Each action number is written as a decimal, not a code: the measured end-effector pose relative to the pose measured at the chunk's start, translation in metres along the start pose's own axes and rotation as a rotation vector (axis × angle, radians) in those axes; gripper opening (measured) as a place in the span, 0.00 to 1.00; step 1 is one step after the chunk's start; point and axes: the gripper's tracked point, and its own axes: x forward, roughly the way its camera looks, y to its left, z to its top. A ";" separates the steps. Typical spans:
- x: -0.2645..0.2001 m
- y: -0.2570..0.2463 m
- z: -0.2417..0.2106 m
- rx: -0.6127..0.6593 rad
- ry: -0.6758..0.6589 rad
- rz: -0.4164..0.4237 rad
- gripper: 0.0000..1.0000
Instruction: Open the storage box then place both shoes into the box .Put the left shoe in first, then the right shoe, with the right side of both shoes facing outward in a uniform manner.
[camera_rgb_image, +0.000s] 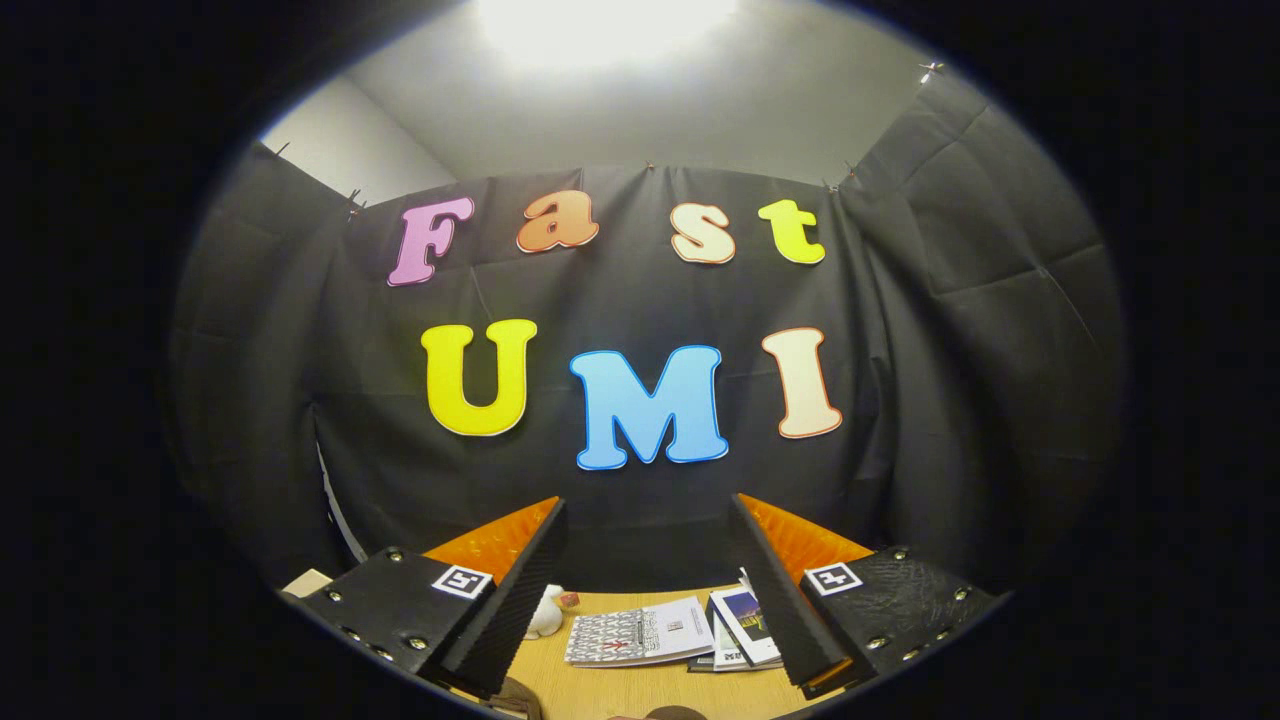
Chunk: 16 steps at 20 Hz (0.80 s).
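- Shoes and storage box cannot be made out among what lies ahead; booklets (640, 635) lie on the bench (620, 690).
- Tool (650, 610) fingers stand apart, empty, raised level, likely awaiting the opening step.

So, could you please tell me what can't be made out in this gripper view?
- Booklets: print too small to make out.
- White object beside the booklets: partly behind a finger, identity unclear.
- Table: near part cut off below the open gripper.
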 end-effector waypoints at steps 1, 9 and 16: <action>0.003 0.000 -0.001 -0.001 0.000 -0.001 0.98; 0.009 0.015 -0.011 0.032 0.024 0.028 0.98; 0.007 0.058 -0.071 0.059 0.164 0.130 0.99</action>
